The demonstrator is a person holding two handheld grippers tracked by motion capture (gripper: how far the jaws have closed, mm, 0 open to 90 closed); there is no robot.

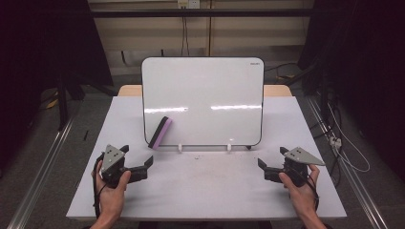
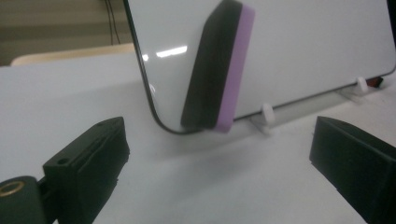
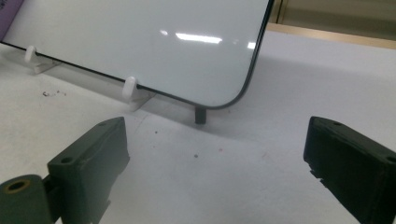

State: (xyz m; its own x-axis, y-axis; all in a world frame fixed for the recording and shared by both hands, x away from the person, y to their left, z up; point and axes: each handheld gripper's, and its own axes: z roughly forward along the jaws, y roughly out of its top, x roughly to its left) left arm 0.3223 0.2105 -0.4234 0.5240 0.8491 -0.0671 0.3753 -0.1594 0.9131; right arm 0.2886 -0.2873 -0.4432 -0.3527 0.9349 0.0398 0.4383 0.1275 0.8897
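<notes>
High view, landmark: a whiteboard [image 1: 203, 100] stands upright on small white clips [image 1: 180, 148] at the middle of the white desk [image 1: 205, 191], leaning slightly back.
Left tool: the left tool [image 1: 138, 161] sits on the desk in front of the whiteboard's lower left corner, held in the person's left hand [image 1: 112, 191]; its jaws stand wide apart with nothing between them.
Eraser: a black and purple eraser [image 1: 160, 132] clings tilted to the whiteboard's face near its lower left corner, its lower end close to the bottom edge, apart from the left tool.
Right tool: the right tool [image 1: 270, 164] rests in front of the whiteboard's lower right corner, held in the right hand [image 1: 298, 188]; its jaws are spread apart and hold nothing.
Left gripper view: the eraser [image 2: 217, 65] hangs on the whiteboard [image 2: 308, 46] just ahead of the spread jaws, purple layer to its right, black felt to its left.
Right gripper view: the whiteboard's [image 3: 140, 42] rounded lower corner, a dark foot [image 3: 200, 114] under it and a white clip [image 3: 129, 87] lie beyond the open jaws; dark specks dot the desk [image 3: 210, 177].
</notes>
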